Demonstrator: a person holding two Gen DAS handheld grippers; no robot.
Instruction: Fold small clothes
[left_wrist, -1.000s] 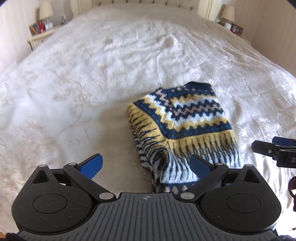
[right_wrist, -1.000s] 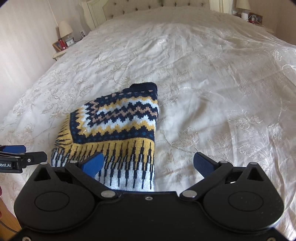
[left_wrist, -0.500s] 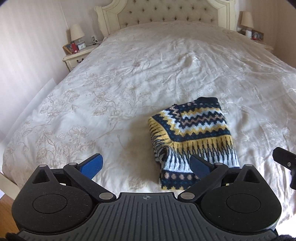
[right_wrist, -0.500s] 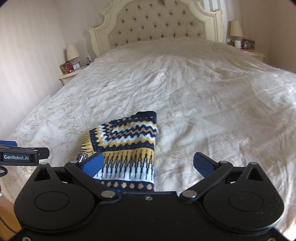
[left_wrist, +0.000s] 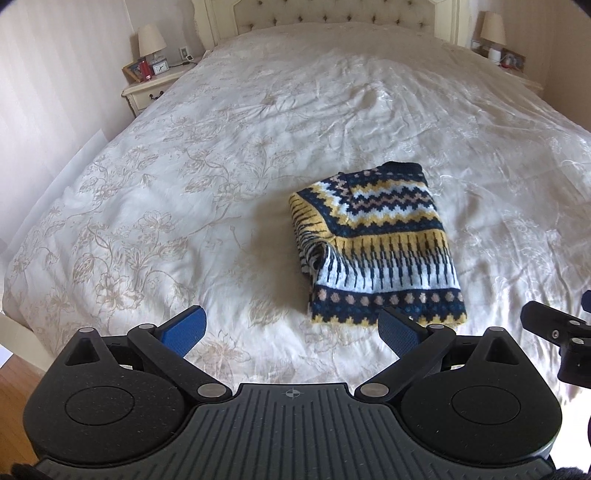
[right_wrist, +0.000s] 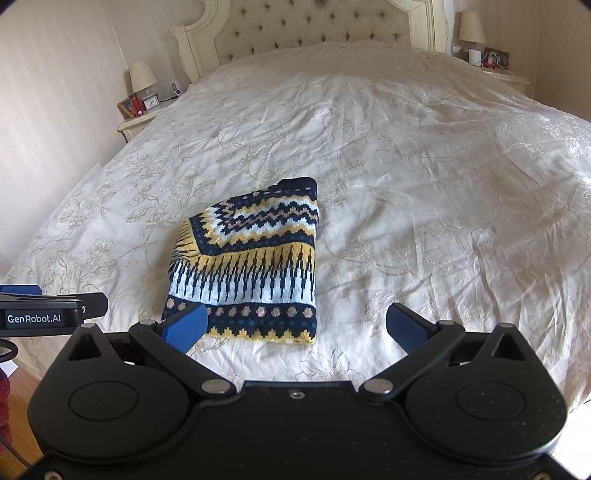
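Observation:
A small patterned knit sweater (left_wrist: 380, 243) in navy, yellow and white lies folded into a compact rectangle on the white bedspread (left_wrist: 184, 192). It also shows in the right wrist view (right_wrist: 251, 266). My left gripper (left_wrist: 291, 328) is open and empty, held back from the sweater's near edge and above the bed. My right gripper (right_wrist: 295, 326) is open and empty, also pulled back near the foot of the bed. Each gripper shows at the edge of the other's view: the right one (left_wrist: 554, 332) and the left one (right_wrist: 48, 310).
A tufted cream headboard (right_wrist: 314, 29) stands at the far end. A nightstand (left_wrist: 151, 86) with a lamp, clock and frames is at the far left. Another nightstand with a lamp (right_wrist: 491, 62) is at the far right. Wood floor (left_wrist: 14, 376) shows at the bed's left corner.
Both grippers have drawn back and up from the folded sweater, so it looks smaller and farther away. The sweater has not moved.

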